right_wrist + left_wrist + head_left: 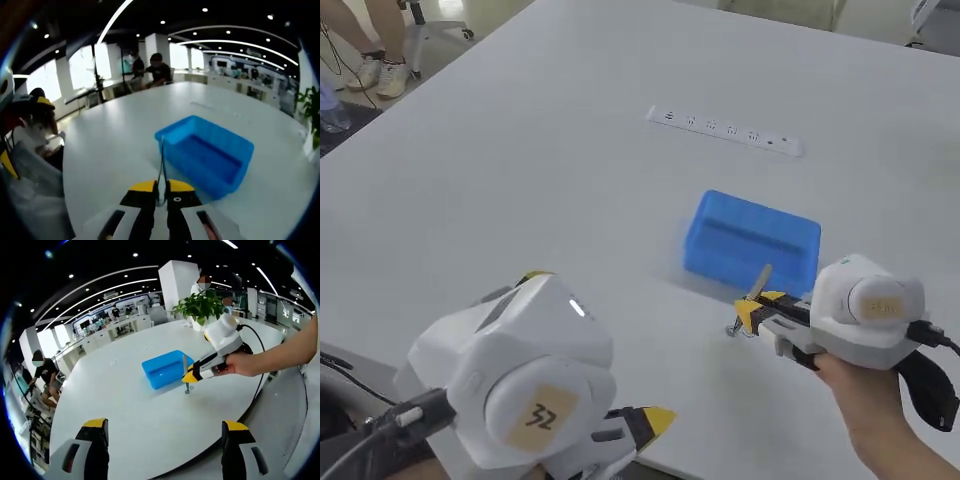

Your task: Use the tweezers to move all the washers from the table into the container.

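The right hand-held gripper (760,310) is clamped narrow on the tweezers (761,279), gripping them partway along their length. In the left gripper view the tweezers stand steeply, upper end raised and lower tips down at the white surface (570,170). A small dark speck sits at those tips; it may be a washer, but it is too small to tell, and no other washers can be made out.

The blue container (720,255) sits just beyond the tweezers, straight ahead along the right hand-held gripper's jaws, with its near wall close to the tips. In the right gripper view its long axis runs diagonally, from near-left to far-right, and its inside looks bare as far as can be seen.

The left hand-held gripper (165,426) hangs at the near edge of the surface with its jaws spread wide and nothing between them, well apart from the container. The right one is much nearer, so the carry looks to be its job: a lift of the tips, then a short move forward over the near rim.
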The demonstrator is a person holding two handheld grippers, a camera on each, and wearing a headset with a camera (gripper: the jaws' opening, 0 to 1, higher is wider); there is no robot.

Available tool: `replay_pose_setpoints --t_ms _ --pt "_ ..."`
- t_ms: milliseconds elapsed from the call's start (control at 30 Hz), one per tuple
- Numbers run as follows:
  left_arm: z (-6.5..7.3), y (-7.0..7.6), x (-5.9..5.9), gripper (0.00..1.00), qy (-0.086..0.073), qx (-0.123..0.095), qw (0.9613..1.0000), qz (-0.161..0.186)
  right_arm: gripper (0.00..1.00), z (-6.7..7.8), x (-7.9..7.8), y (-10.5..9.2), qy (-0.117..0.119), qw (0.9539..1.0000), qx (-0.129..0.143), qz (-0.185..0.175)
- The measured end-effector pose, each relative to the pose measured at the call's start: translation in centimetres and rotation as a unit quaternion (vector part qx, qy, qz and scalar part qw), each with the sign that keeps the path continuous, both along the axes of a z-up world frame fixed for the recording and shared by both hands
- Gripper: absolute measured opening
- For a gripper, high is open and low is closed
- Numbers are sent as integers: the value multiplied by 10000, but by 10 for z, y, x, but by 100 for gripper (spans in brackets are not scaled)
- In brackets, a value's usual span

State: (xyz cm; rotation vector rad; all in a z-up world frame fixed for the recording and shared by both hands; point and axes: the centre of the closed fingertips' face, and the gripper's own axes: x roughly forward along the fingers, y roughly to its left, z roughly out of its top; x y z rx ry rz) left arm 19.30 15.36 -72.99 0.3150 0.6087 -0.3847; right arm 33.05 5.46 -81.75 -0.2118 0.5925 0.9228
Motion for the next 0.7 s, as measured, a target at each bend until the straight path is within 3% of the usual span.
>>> replay_pose_setpoints --t_ms 433,700 --pt "0 2 0 96 5 58 10000 6 4 0 2 3 -16 10000 0 -19" --pt "-1 0 1 95 12 62 10000 -16 4 -2 -4 -3 -186 9998 -89 67"
